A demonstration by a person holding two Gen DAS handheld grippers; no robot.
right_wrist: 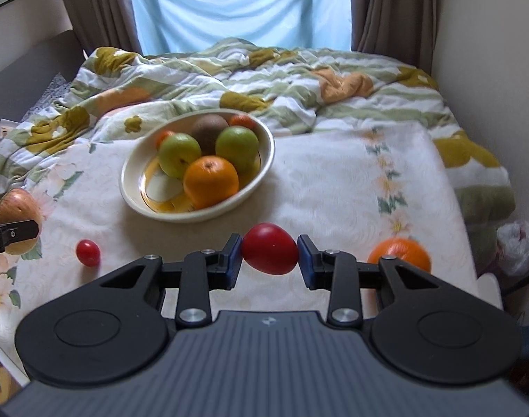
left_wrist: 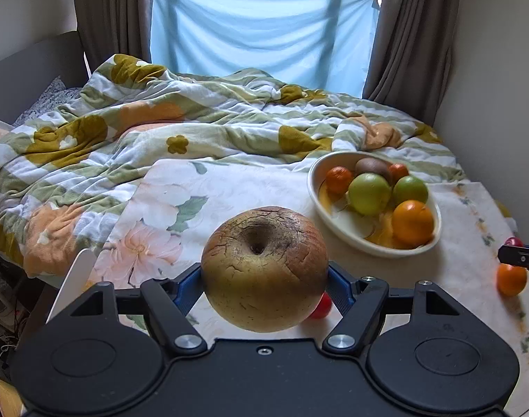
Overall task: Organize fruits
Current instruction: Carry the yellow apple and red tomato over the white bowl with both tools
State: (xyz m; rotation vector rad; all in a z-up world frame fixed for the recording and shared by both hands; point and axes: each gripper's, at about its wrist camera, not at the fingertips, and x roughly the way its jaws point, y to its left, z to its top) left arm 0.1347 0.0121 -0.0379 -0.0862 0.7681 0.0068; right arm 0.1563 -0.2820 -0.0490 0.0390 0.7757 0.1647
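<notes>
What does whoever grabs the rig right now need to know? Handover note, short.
Left gripper: shut on the big brownish apple, held clear of the cloth.
Right gripper: shut on the larger red tomato, also off the surface.
Bowl: on the floral cloth, already holds two green apples, an orange, a kiwi and two small orange fruits.
Done: those six are in the bowl; both held fruits picked up.
Left: put the apple and tomato in the bowl, then collect the small red tomato and the loose orange lying on the cloth.
</notes>
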